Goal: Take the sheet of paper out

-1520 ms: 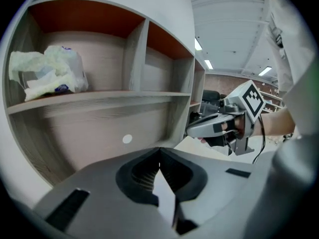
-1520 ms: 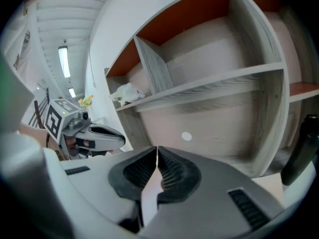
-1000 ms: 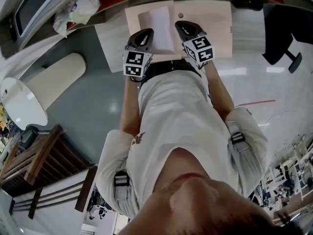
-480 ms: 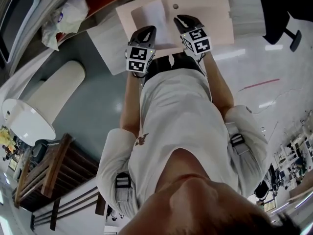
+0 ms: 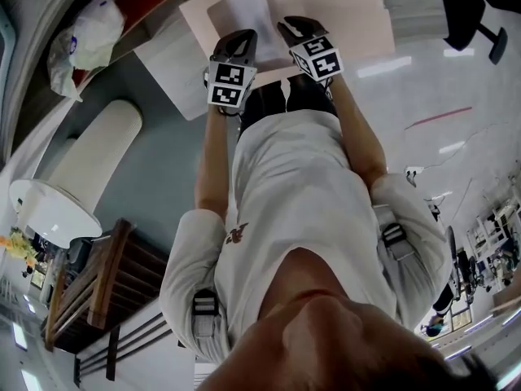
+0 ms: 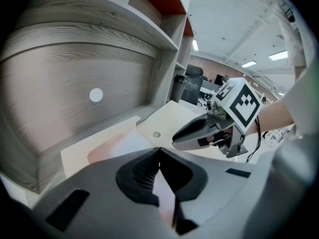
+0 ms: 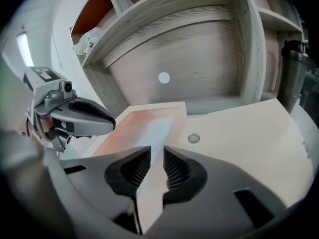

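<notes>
Right tool [image 7: 157,152] is released. Its jaws have just been opening and now stand apart, with the sheet [image 7: 162,130] running between the pads, neither pad pressing it. Left tool [image 6: 159,151] is clenched, tips together, with a pale sliver of sheet in the gap behind them. It looks like a pinch on the sheet's near edge, though the contact itself is hard to see.

The sheet starts between the two tools and runs ahead of them, low over the folder [image 7: 239,133] on the bench [image 5: 175,63]. I can't tell if its far end is fully clear of the folder.

Risks from here:
- Only the left tool has it, at one side. The free side can droop or swing and the sheet can crease at the pinch. Cause: one-sided hold on thin paper.
- The right pads straddle the edge. If the right tool backs off skewed or rolls, a ribbed pad can catch the edge and drag or buckle the sheet.
- A sideways or fast pull by the left tool can tear the sheet at the pinch, or slip it out if the bite is shallow.
- If the far end sits in or under the folder, a pull can take the folder along or fold the sheet over its rim.
- If the left tool lets go too high, the sheet slides off ahead, away from both tools.
</notes>
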The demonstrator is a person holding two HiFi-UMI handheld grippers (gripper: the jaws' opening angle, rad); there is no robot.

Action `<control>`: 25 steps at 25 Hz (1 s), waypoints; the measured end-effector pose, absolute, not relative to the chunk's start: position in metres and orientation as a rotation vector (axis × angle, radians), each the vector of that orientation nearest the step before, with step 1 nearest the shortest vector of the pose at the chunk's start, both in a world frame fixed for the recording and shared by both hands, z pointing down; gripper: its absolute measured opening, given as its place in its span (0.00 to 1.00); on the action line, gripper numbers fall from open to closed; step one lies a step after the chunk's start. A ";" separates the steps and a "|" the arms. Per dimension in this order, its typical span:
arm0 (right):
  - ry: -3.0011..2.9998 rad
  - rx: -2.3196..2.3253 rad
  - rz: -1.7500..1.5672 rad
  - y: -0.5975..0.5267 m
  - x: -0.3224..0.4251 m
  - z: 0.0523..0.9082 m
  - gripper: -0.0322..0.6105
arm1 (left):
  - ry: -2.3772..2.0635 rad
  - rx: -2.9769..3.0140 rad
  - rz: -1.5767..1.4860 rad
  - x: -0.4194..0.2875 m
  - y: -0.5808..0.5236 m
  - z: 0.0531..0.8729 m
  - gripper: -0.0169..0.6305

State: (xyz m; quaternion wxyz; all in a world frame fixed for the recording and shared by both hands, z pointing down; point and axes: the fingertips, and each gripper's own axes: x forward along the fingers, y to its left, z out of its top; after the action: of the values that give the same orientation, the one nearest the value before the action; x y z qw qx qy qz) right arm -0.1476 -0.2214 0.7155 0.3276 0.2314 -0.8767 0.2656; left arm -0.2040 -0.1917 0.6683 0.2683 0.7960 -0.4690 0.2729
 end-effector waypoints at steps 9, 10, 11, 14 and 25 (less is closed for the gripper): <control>-2.279 0.583 0.690 -0.218 -0.161 0.735 0.23 | -1.214 2.125 0.771 -0.199 -0.192 0.686 0.06; -2.278 0.580 0.689 -0.217 -0.163 0.737 0.24 | -1.211 2.121 0.768 -0.199 -0.192 0.687 0.06; -2.279 0.577 0.690 -0.217 -0.165 0.739 0.25 | -1.208 2.119 0.764 -0.199 -0.191 0.687 0.06; -2.271 0.572 0.704 -0.214 -0.172 0.744 0.27 | -1.200 2.116 0.757 -0.198 -0.189 0.689 0.06; -2.229 0.600 0.714 -0.218 -0.185 0.769 0.28 | -1.216 2.070 0.739 -0.202 -0.182 0.701 0.06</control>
State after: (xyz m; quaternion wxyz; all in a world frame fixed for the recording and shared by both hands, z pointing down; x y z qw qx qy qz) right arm -0.1846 -0.2181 0.7687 0.3551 0.2321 -0.8624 0.2762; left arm -0.2016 -0.1819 0.7010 0.3097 0.7835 -0.4603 0.2798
